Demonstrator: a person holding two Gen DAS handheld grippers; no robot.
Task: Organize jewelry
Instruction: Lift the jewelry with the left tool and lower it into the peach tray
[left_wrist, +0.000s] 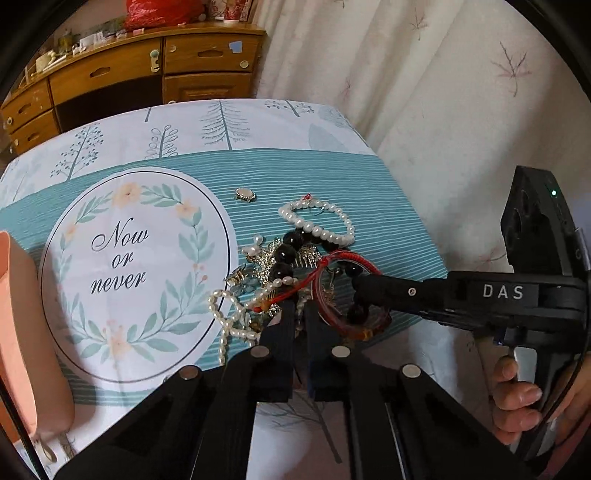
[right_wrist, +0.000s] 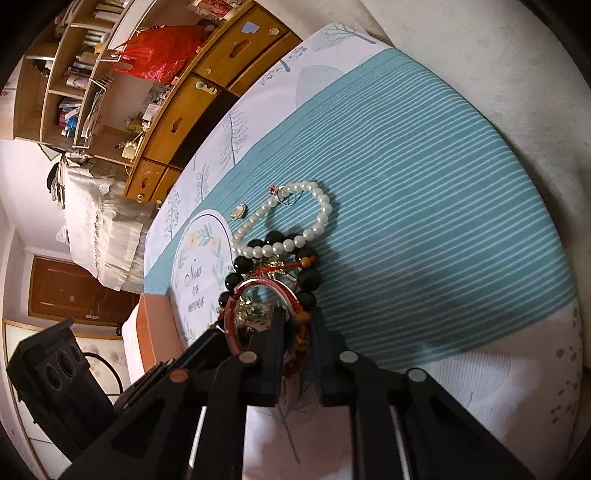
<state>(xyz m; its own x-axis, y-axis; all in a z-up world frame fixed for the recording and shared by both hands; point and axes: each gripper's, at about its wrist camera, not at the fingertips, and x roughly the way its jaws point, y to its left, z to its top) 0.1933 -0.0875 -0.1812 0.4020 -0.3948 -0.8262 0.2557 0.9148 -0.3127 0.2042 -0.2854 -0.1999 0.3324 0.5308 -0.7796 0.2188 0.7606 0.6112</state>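
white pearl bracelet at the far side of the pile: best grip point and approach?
Take the pearl bracelet at its far arc near the small red charm, coming from above with one finger inside the loop and one outside. It lies flat and open on the tablecloth; its near arc rests against the black bead bracelet, so that side is crowded.

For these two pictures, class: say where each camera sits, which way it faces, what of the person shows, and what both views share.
Left wrist: sits on the left gripper, looking down along its jaws at the jewelry pile on the tablecloth; the right gripper and the hand holding it enter from the right.
Right wrist: sits on the right gripper, rolled sideways, facing the pile; the left gripper's body shows lower left, no hand.
Shared: the white pearl bracelet, black beads, red bangle.
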